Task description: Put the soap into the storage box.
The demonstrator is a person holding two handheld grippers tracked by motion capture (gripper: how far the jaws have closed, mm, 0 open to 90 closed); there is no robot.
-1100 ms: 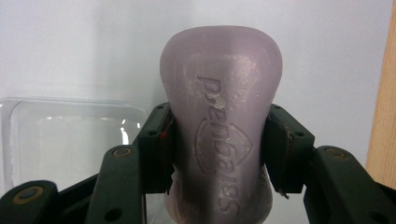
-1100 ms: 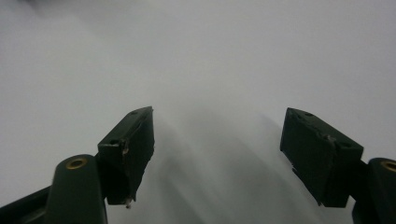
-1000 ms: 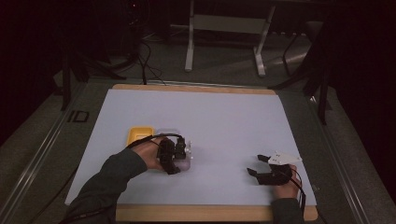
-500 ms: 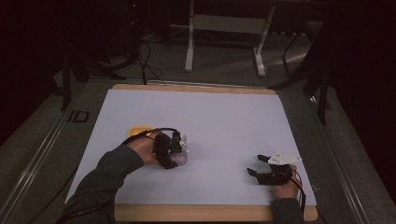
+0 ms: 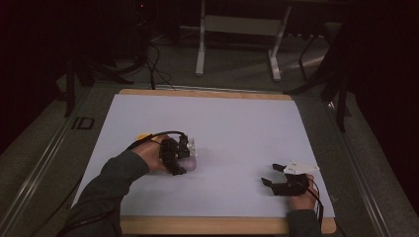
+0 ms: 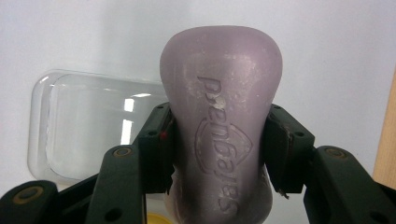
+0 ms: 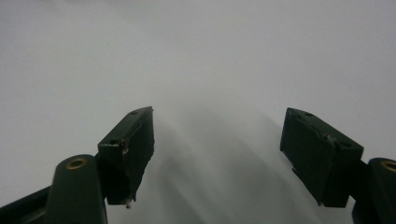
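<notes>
Lilac soap bar (image 6: pixel 220 126) sits pinched at its waist between the left gripper's (image 6: pixel 219 144) jaws, held over the white desk (image 5: pixel 237 128) left of its middle, beside a clear plastic lid (image 6: pixel 93 126). Near the desk's front right corner, the right gripper (image 7: pixel 217 154) rests with jaws spread, nothing between them.

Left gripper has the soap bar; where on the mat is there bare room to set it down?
The far half of the white mat and the stretch between the left gripper and the right gripper are bare. It is crowded only around the soap bar, where the clear dish and a yellow item lie.
</notes>
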